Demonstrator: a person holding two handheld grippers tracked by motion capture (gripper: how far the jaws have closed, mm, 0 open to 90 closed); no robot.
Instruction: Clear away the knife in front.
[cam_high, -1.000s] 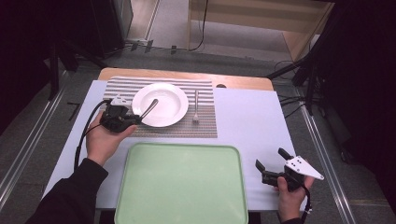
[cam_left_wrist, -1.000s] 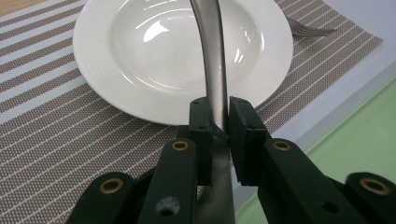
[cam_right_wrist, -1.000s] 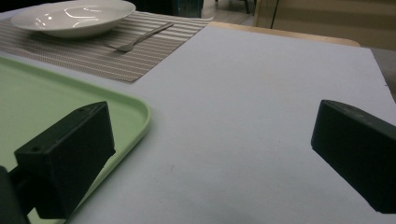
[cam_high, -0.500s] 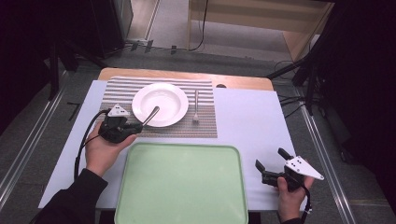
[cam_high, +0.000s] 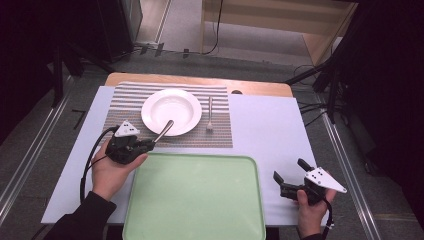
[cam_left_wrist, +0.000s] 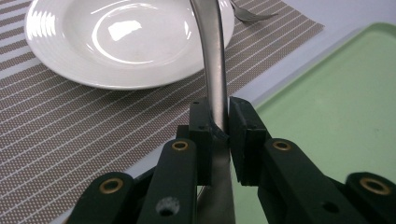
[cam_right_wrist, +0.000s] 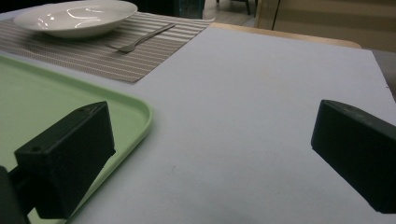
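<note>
A white plate (cam_high: 171, 111) sits on a striped placemat (cam_high: 125, 102), with a fork (cam_high: 210, 115) lying to its right. My left gripper (cam_high: 149, 144) is shut on the handle of a metal utensil (cam_high: 163, 131). The utensil slants up toward the plate's near rim. In the left gripper view the utensil (cam_left_wrist: 212, 56) rises from between the closed jaws of my left gripper (cam_left_wrist: 219, 126), in front of the plate (cam_left_wrist: 126, 42). My right gripper (cam_high: 290, 172) rests open at the table's near right, holding nothing, and in its own view my right gripper (cam_right_wrist: 210, 154) is wide apart over the bare tabletop.
A pale green tray (cam_high: 195, 200) lies at the near middle, between both hands, and its corner (cam_right_wrist: 70, 102) is to the left in the right gripper view. The light tabletop (cam_high: 270, 125) extends right of the placemat. A wooden edge (cam_high: 200, 82) runs along the far side.
My left gripper has drawn back toward me from the plate's left side to the tray's far-left corner, carrying the utensil. The right gripper has stayed put.
</note>
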